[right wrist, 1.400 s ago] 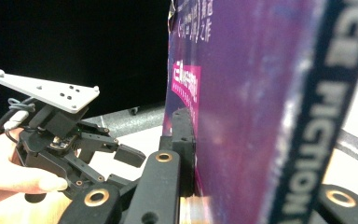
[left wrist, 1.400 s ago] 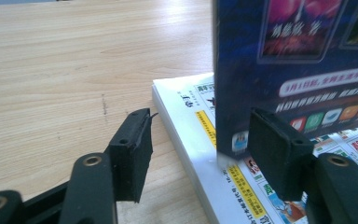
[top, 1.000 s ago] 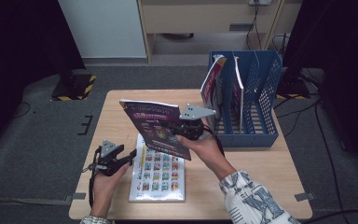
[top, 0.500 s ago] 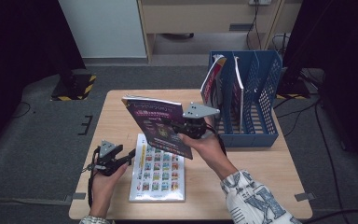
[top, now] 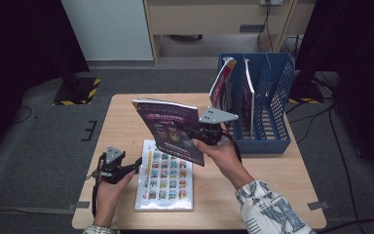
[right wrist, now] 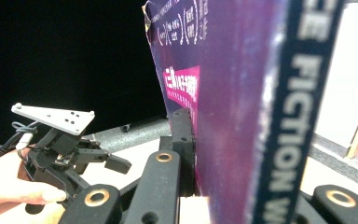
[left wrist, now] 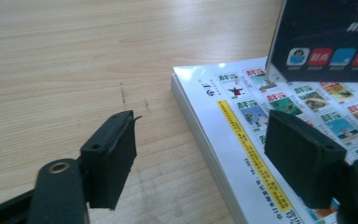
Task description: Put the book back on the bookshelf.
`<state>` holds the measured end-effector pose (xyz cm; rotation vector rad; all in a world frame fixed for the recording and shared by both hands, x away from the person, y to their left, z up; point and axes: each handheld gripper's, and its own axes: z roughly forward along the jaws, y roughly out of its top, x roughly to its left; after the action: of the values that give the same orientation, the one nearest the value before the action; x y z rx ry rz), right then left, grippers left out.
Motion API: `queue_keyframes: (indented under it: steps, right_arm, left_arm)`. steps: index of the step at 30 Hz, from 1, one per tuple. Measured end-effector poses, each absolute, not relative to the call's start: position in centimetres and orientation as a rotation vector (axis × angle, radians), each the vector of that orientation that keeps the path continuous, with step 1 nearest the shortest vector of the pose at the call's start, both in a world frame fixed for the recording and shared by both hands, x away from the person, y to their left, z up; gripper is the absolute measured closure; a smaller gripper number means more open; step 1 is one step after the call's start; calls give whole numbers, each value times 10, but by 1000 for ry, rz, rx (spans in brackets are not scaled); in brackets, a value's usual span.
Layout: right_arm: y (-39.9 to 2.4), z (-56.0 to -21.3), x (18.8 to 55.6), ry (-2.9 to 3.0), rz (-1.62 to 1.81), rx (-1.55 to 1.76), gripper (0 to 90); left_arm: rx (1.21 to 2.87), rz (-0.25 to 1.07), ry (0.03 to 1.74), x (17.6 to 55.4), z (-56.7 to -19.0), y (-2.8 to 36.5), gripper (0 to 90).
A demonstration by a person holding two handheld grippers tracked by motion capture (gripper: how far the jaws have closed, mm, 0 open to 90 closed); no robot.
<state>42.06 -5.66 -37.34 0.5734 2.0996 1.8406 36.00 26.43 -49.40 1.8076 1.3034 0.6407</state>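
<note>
Care now means keeping the right gripper point(top: 202, 132) clamped on the purple book point(top: 170, 130), raised left of the blue file rack point(top: 268, 97), while the empty left gripper point(top: 137, 165), jaws just opening, stays by the flat catalogue point(top: 165, 178).

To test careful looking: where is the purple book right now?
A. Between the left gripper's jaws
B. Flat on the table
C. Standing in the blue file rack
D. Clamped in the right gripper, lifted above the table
D: the right gripper is shut on the purple book, holding it tilted in the air above the table; the left gripper is open beside the flat book.
</note>
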Motion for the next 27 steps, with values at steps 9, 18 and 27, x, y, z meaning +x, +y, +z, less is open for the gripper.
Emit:
queue_keyframes:
  steps: [9, 18, 27]
  right_arm:
    - [-68, -375, 419, 2086, 1839, 600, 843]
    - [-76, -375, 415, 2079, 1845, 603, 843]
    - [-85, -377, 413, 2078, 1849, 616, 843]
  left_arm:
    - [1826, 607, 1328, 363, -498, 263, 173]
    - [1841, 609, 1333, 362, -499, 263, 169]
    - [1856, 604, 1326, 363, -501, 261, 169]
